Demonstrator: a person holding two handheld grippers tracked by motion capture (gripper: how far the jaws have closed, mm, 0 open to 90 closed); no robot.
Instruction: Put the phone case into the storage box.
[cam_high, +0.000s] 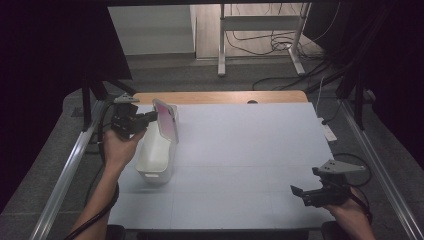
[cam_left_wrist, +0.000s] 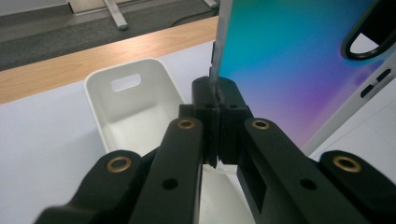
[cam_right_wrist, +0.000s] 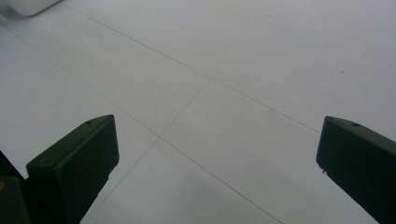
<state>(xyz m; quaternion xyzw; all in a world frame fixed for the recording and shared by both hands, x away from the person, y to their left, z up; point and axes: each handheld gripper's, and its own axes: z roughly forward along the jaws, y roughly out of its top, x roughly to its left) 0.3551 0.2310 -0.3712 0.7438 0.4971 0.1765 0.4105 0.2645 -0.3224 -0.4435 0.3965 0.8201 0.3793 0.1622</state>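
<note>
Pink-to-blue glossy phone (cam_left_wrist: 289, 70), tilted over white bin (cam_left_wrist: 135, 107); left hand-held gripper (cam_left_wrist: 217, 100) clamped on its edge; right hand-held gripper (cam_right_wrist: 217, 154) wide open, empty.

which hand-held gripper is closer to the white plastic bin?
Left. The left hand-held gripper hangs just above the white plastic bin, clamped on the edge of a pink-backed phone. The right hand-held gripper sits open, far across the white table.

Left tool (cam_high: 150, 118) raised, jaws clamped, right tool (cam_high: 299, 192) low, jaws spread
</note>
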